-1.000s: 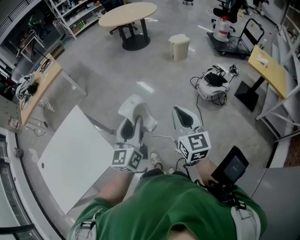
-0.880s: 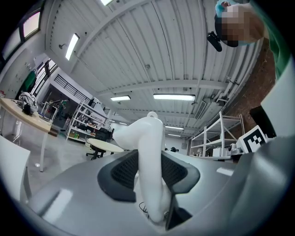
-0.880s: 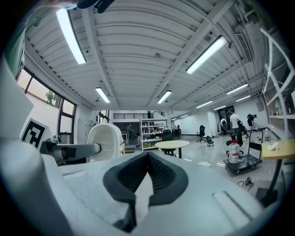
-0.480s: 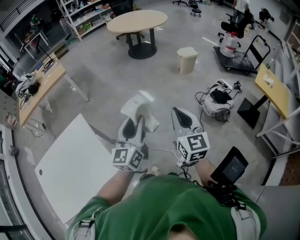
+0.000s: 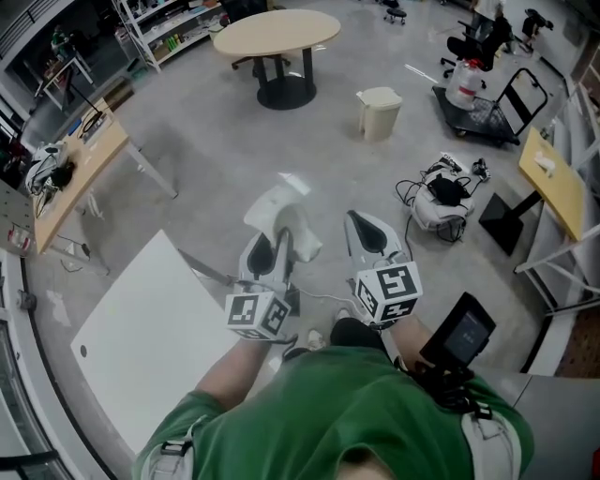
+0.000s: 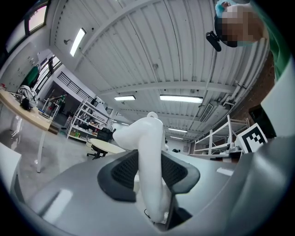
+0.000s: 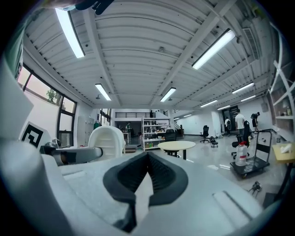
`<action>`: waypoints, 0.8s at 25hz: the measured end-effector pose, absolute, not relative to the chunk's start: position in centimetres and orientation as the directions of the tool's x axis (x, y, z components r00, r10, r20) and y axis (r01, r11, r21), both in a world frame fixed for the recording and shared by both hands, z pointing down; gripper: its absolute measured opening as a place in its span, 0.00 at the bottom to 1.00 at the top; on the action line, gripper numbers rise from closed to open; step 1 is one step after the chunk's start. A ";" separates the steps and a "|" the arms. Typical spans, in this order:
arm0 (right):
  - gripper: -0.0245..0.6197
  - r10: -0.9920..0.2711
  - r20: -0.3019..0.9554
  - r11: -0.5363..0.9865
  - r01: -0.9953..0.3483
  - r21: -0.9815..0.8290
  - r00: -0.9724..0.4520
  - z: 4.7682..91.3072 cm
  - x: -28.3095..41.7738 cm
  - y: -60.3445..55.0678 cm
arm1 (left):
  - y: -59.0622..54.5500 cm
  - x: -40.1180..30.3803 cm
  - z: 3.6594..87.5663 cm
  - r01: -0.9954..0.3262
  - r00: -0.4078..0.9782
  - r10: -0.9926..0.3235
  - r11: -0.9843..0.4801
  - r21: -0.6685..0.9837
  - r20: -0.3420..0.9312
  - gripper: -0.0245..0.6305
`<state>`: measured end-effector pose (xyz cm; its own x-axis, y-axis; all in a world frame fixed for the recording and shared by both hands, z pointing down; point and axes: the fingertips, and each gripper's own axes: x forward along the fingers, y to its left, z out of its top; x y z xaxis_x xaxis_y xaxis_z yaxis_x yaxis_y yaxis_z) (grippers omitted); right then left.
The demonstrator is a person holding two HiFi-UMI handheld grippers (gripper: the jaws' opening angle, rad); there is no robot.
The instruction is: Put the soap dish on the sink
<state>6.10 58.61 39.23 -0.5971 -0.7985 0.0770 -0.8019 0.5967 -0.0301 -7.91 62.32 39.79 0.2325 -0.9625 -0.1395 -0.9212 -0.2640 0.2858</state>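
Ahead, across a grey, polished concrete floor (image 5: 234, 141): a round table (image 5: 277, 31) with a pale wooden top on a black pedestal, a cream lidded bin (image 5: 380, 98) to its right, and further right a black cart (image 5: 483, 103) carrying a white bottle with a red cap. Nearer on the right, a tangle of black cables (image 5: 441, 192) over something white on the floor, beside a yellow-topped desk (image 5: 548, 169) on a black stand. On the left, a long wooden desk (image 5: 80, 178) on thin metal legs, cluttered at its far end, with metal shelving (image 5: 159, 28) behind. Close by on the left, a flat, smooth white rectangular board (image 5: 150, 328). Straight ahead of both grippers, open floor up to the round table. Held out in front of the person's green shirt (image 5: 328, 412), side by side and apart: left gripper (image 5: 270, 246) and right gripper (image 5: 367, 230), both smooth grey shells with black ribbed rubber pads and a marker cube (image 5: 389, 292) at the back. Left fingers (image 6: 122, 171) clamped on the soap dish (image 6: 150, 152), a glossy white plastic piece with a curved, rounded body and faint ridges on the face seen from the right gripper view; carried in the air above the floor, touching no surface. Right fingers (image 7: 123, 177) pressed together at the tips, with nothing between them.
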 end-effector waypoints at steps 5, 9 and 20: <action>0.04 -0.787 0.076 0.610 -0.791 -0.044 -0.612 39.3 5.7 55.9 | 60.1 -7.8 39.7 -0.923 0.222 -0.966 -0.253 0.292 -0.134 0.26; 0.04 -0.767 0.069 0.636 -0.770 -0.050 -0.638 39.1 5.2 53.0 | 57.5 -7.9 39.3 -0.932 0.197 -0.971 -0.228 0.282 -0.133 0.26; 0.04 -0.733 0.026 0.677 -0.733 -0.069 -0.679 38.1 7.4 44.2 | 49.3 -5.9 38.2 -0.951 0.146 -0.979 -0.179 0.252 -0.145 0.26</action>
